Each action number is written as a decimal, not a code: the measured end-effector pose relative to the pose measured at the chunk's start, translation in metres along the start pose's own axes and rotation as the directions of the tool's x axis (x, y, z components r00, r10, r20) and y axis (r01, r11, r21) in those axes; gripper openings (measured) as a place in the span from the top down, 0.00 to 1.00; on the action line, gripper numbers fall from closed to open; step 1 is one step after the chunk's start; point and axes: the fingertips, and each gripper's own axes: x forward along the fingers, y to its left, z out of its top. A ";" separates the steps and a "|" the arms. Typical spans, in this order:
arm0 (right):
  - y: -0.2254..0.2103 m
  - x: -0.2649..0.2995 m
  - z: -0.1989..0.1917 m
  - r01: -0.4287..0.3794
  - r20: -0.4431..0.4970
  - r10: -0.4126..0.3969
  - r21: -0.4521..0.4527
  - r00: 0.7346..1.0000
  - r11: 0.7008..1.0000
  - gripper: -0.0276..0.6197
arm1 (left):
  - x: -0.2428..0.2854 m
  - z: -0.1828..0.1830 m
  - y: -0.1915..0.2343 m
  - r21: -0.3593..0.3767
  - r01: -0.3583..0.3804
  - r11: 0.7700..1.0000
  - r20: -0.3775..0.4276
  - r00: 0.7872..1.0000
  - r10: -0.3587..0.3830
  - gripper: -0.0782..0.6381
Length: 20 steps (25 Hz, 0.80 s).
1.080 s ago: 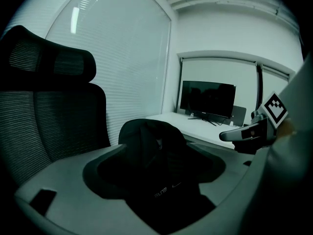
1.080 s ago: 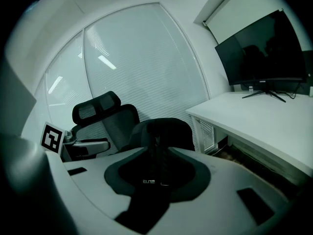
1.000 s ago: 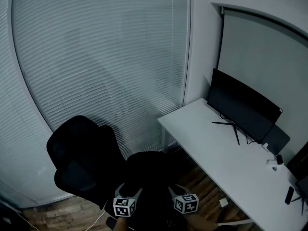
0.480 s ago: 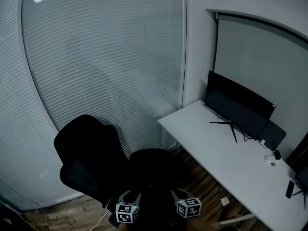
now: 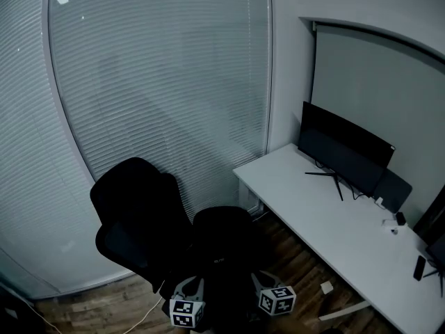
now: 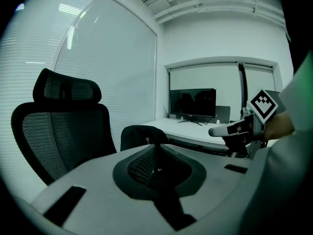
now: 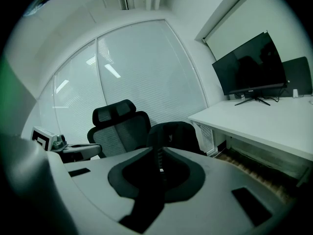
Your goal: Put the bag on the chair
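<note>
A black bag (image 5: 222,245) stands upright just in front of the black mesh office chair (image 5: 135,207). Its base is hidden, so I cannot tell what it rests on. The left gripper view has the chair (image 6: 54,126) large at left and the bag (image 6: 139,135) beyond my left gripper (image 6: 156,148). Those jaws are shut, and only their own dark pads show between them. My right gripper (image 7: 159,153) is shut the same way, with the bag (image 7: 176,133) and chair (image 7: 120,126) ahead of it. In the head view my left gripper (image 5: 197,285) and right gripper (image 5: 259,281) flank the bag's near side.
A white desk (image 5: 327,214) runs along the right wall and carries a dark monitor (image 5: 344,152) and small items near its far right end. Closed blinds (image 5: 160,82) fill the window behind the chair. A light cable (image 5: 142,317) lies on the wooden floor.
Both grippers have dropped toward the bottom edge of the head view, slightly back from the bag. The bag and chair keep their places relative to each other.
</note>
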 end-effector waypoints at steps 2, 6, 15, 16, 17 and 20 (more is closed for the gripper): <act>0.008 -0.008 -0.001 -0.003 0.009 0.003 0.001 1.000 1.000 0.84 | -0.013 0.000 -0.002 -0.002 0.000 1.000 0.008 1.000 0.000 0.83; 0.024 -0.028 -0.005 -0.013 0.033 0.013 0.009 0.999 1.000 0.84 | -0.039 -0.002 -0.008 -0.001 0.003 1.000 0.022 1.000 -0.003 0.84; 0.038 -0.061 -0.010 -0.046 0.040 0.047 -0.029 0.998 0.999 0.85 | -0.068 -0.009 -0.027 0.001 -0.010 1.000 0.040 0.999 0.010 0.85; 0.038 -0.064 -0.012 -0.051 0.034 0.052 -0.034 0.998 0.998 0.85 | -0.070 -0.009 -0.031 0.003 -0.010 1.000 0.040 0.999 0.010 0.85; 0.037 -0.067 -0.014 -0.055 0.026 0.056 -0.040 0.998 0.998 0.85 | -0.071 -0.009 -0.035 0.002 -0.012 1.000 0.040 0.999 0.012 0.85; 0.039 -0.076 -0.018 -0.066 0.002 0.066 -0.054 0.998 0.996 0.86 | -0.079 -0.008 -0.045 -0.008 -0.020 1.000 0.041 0.999 0.021 0.85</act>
